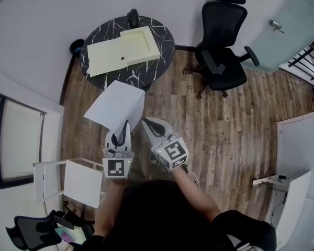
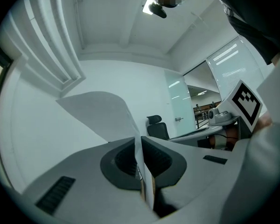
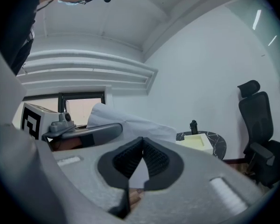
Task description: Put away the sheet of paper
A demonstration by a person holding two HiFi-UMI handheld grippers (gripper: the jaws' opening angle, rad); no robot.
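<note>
— Why both on the sheet?
— It's floppy. The left gripper is clamped on its near edge and the right gripper pinches the near corner, so it rides in the air, short of the table.
— Room to move?
— I'd say so. Bare floor ahead, chair well right. The yellow tray reaches the table's left edge; mind its raised lip.

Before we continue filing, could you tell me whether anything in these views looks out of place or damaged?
Only the sheet of paper: pinched by one edge in the left gripper, it hangs in the air and bows instead of lying flat. No tear shows, and nothing on the round table looks spilled.
</note>
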